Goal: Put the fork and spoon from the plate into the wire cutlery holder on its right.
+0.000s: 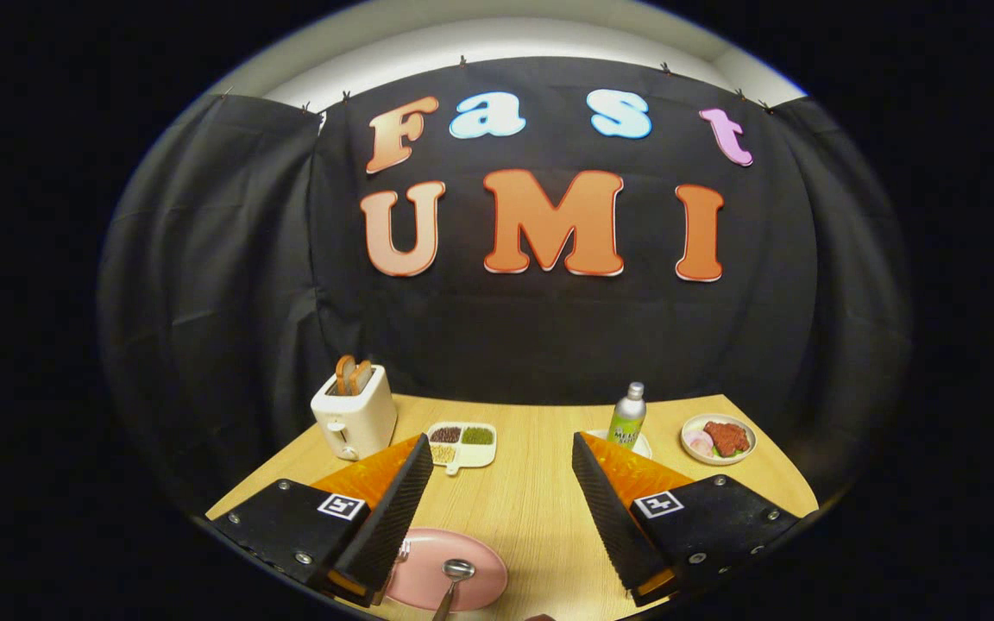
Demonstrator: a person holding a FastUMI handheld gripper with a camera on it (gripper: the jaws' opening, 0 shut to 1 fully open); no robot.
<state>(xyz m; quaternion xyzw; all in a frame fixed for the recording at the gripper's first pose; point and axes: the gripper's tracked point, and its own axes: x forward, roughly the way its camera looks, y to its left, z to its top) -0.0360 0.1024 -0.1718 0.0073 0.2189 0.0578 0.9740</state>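
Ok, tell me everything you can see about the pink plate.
The pink plate is round, smooth and glossy, lying flat on the wooden table, low between the fingers of the open gripper. A metal spoon rests on it, bowl up. Fork tines peek out beside the left finger, which hides part of the plate's rim.

Spoon (456, 573) on plate (480, 573) — between fingers.
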